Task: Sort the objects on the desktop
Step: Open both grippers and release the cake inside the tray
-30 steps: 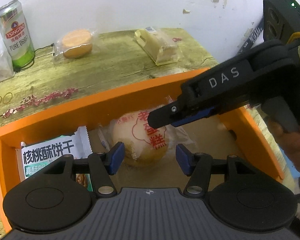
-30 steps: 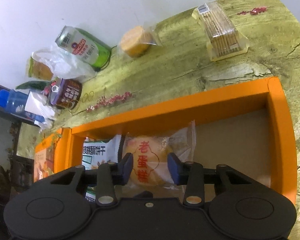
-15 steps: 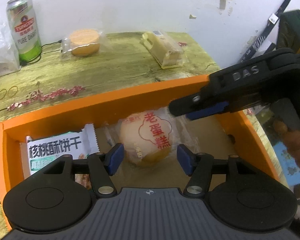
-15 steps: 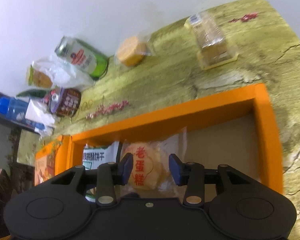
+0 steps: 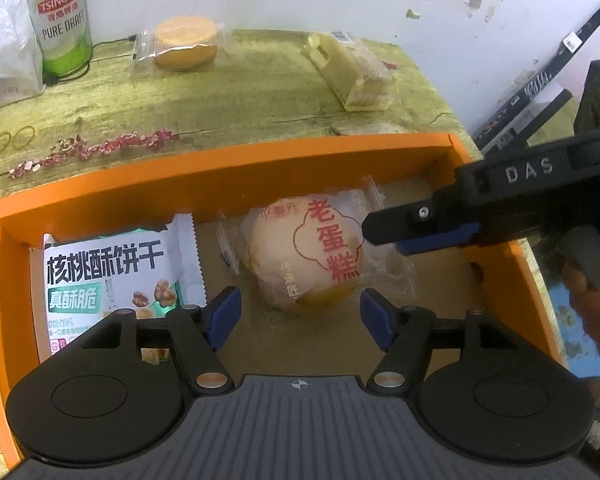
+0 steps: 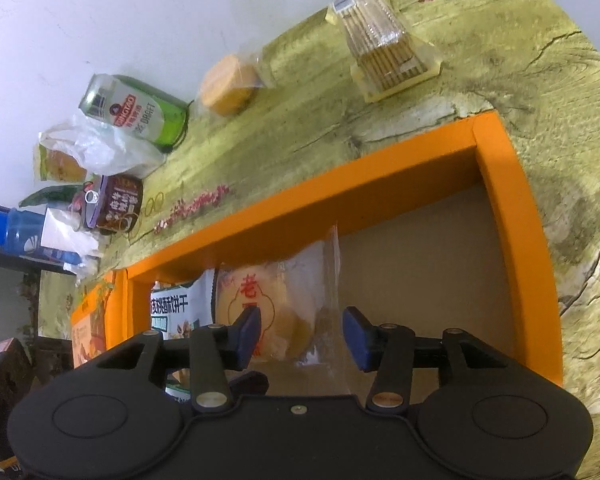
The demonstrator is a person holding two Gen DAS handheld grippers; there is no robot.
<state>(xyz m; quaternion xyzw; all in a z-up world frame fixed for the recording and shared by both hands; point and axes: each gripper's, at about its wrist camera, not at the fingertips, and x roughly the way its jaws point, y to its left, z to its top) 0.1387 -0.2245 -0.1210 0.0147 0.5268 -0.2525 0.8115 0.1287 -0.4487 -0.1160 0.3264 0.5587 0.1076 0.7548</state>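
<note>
Down in the foreground the left gripper (image 5: 300,312) hangs over the orange box (image 5: 260,172), its jaws opening with nothing pressed between them, the wrapped egg cake (image 5: 308,252) lying just ahead of the blue pads on the cardboard floor. That cake is in the box where the sorting wants it, right beside the walnut biscuit packet (image 5: 108,276), so the left hand looks to be merely standing by. The right gripper (image 6: 300,336) is letting go: jaws opening, pads either side of the cake's wrapper, though whether the left pad is clear of the plastic is hard to say from here. From the left wrist you see the right gripper side-on, its tip just over the wrapper edge. Further back on the green-grained table (image 5: 260,92) wait a wrapped round cake (image 5: 184,44), a clear pack of wafers (image 5: 352,76) and a beer can (image 5: 60,20). Only the right wrist shows the clutter at the table's far left: a brown cup (image 6: 116,204), a plastic bag (image 6: 100,152), a blue bottle (image 6: 8,228).
</note>
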